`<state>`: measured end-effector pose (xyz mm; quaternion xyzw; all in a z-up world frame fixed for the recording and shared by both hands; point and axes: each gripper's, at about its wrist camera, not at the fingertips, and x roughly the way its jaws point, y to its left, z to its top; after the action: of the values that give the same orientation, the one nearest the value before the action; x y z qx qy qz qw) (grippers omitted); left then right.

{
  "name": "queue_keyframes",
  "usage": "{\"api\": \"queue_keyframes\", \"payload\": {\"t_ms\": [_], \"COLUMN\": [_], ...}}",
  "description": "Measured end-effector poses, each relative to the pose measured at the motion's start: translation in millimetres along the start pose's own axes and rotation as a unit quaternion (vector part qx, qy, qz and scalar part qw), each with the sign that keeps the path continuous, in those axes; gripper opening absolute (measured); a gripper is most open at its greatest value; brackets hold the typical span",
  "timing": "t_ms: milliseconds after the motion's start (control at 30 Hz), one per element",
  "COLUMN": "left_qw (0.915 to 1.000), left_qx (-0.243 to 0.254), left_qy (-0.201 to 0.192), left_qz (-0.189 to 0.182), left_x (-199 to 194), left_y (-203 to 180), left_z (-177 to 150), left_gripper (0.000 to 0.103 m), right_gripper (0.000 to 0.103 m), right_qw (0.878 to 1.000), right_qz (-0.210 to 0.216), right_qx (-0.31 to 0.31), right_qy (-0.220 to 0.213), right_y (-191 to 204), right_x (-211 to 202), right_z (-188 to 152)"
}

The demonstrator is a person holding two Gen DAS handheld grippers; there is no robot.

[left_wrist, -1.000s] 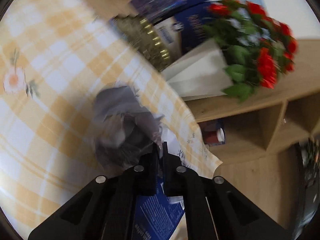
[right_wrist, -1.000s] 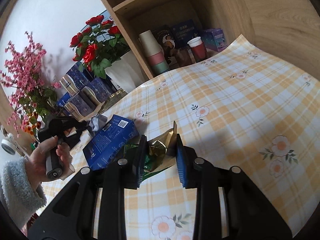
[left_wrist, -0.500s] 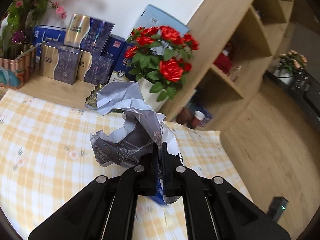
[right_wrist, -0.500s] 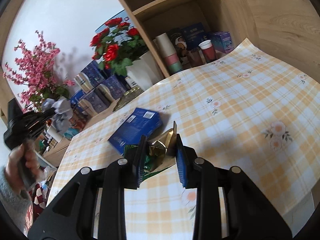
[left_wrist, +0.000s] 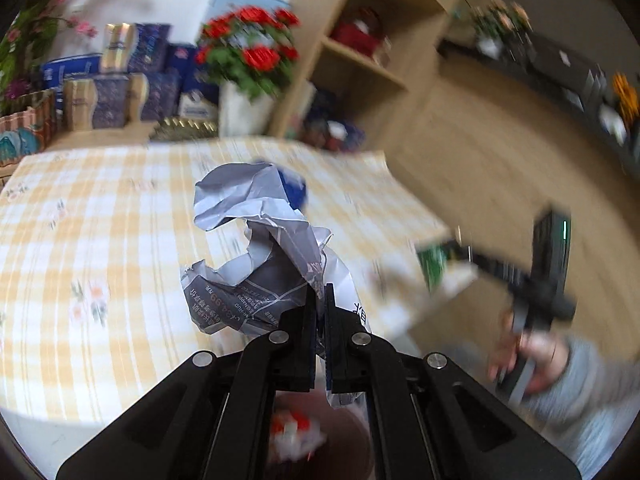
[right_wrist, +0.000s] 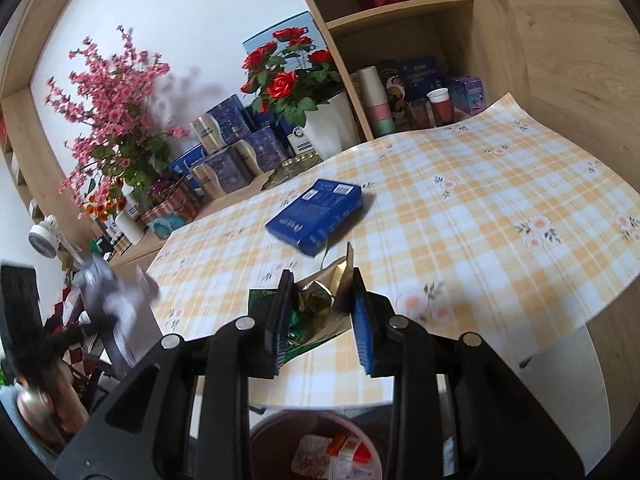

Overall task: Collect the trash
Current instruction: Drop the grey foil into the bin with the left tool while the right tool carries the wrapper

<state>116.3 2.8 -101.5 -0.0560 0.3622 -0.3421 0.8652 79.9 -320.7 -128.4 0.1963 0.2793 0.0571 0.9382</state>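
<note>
Left wrist view, blurred with motion: pink blossom spray at far left, stacked blue and gold gift boxes beside it, red roses in a white pot at centre, wooden shelf unit to the right of them. Yellow-checked tablecloth with small flower prints covers the table. Left gripper clenched tight on a crumpled sheet of grey printed paper, which stands up above the fingertips; paper is off the cloth, pinched by its lower edge. Below the fingers, a reddish-brown bin with red and white scraps in it, only partly seen. At right, a hand in a grey fleecy sleeve grips the other tool's handle. Right wrist view: the left tool with its grey paper shows smeared at the left edge. Blue flat carton lies on the cloth, well apart from both tools. Right gripper grasps a crushed gold and green foil wrapper, both pads against it, jaws partly apart around its bulk, wrapper lifted over the table's near edge. Same bin sits underneath, holding a red and white packet. Paper cups stacked on the lower shelf at right
</note>
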Motion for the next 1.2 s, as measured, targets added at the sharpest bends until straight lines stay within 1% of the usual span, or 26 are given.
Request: {"api": "queue_keyframes", "payload": {"t_ms": [33, 100, 200, 333, 433, 567, 633, 667, 700, 767, 800, 833, 867, 900, 933, 1000, 1100, 1200], "left_qw": [0.9997, 0.9981, 0.9928, 0.9849, 0.9802, 0.9724, 0.9705, 0.9712, 0.9730, 0.9809, 0.9845, 0.9884, 0.9911, 0.9928, 0.9946, 0.9958, 0.9937, 0.9908], "left_qx": [0.016, 0.044, 0.079, 0.095, 0.083, 0.082, 0.080, 0.077, 0.075, 0.073, 0.070, 0.063, 0.056, 0.051, 0.045, 0.034, 0.021, 0.005], "left_qy": [0.019, 0.044, 0.091, 0.145, 0.179, 0.216, 0.224, 0.223, 0.216, 0.175, 0.155, 0.132, 0.111, 0.096, 0.072, 0.027, -0.022, -0.049], "left_qz": [-0.001, 0.001, 0.001, 0.013, 0.019, 0.032, 0.037, 0.035, 0.033, 0.042, 0.042, 0.042, 0.046, 0.051, 0.060, 0.080, 0.107, 0.126], "left_x": [3, 9, 25, 55, 77, 100, 106, 107, 105, 92, 85, 76, 67, 62, 51, 33, 13, 2], "left_y": [-8, -20, -37, -42, -35, -26, -24, -22, -22, -22, -22, -20, -18, -17, -14, -7, 2, 10], "left_z": [-17, -41, -80, -117, -132, -147, -149, -150, -148, -143, -140, -136, -133, -130, -127, -122, -118, -114], "left_gripper": [0.003, 0.003, 0.003, 0.003, 0.003, 0.004, 0.009, 0.020, 0.039, 0.057, 0.063, 0.066, 0.074, 0.079, 0.081, 0.090, 0.092, 0.093], "right_gripper": [0.030, 0.030, 0.030, 0.030, 0.030, 0.030, 0.030, 0.030, 0.030, 0.030, 0.030, 0.030, 0.030, 0.030, 0.030, 0.030, 0.030, 0.030], "right_qw": [1.000, 1.000, 1.000, 1.000, 1.000, 1.000, 0.999, 0.999, 0.999, 0.998, 0.998, 0.998, 0.997, 0.996, 0.995, 0.992, 0.987, 0.981], "right_qz": [0.001, 0.002, 0.001, 0.000, 0.000, 0.000, -0.001, 0.000, 0.001, 0.003, 0.003, 0.004, 0.007, 0.009, 0.010, 0.012, 0.017, 0.020], "right_qx": [-0.001, -0.007, -0.006, -0.001, -0.001, -0.010, -0.012, -0.012, -0.013, -0.017, -0.020, -0.022, -0.025, -0.029, -0.033, -0.046, -0.064, -0.084], "right_qy": [0.001, 0.004, 0.011, 0.017, 0.020, 0.026, 0.031, 0.036, 0.041, 0.052, 0.060, 0.066, 0.077, 0.088, 0.093, 0.113, 0.145, 0.174], "right_y": [1, 3, 3, 1, 2, 4, 4, 5, 5, 7, 8, 9, 10, 13, 14, 20, 29, 36], "right_x": [-4, -10, -16, -22, -25, -27, -25, -23, -22, -17, -14, -11, -6, -1, 2, 13, 30, 45], "right_z": [-5, -16, -30, -43, -48, -52, -55, -58, -61, -70, -75, -80, -88, -95, -99, -112, -130, -147]}}
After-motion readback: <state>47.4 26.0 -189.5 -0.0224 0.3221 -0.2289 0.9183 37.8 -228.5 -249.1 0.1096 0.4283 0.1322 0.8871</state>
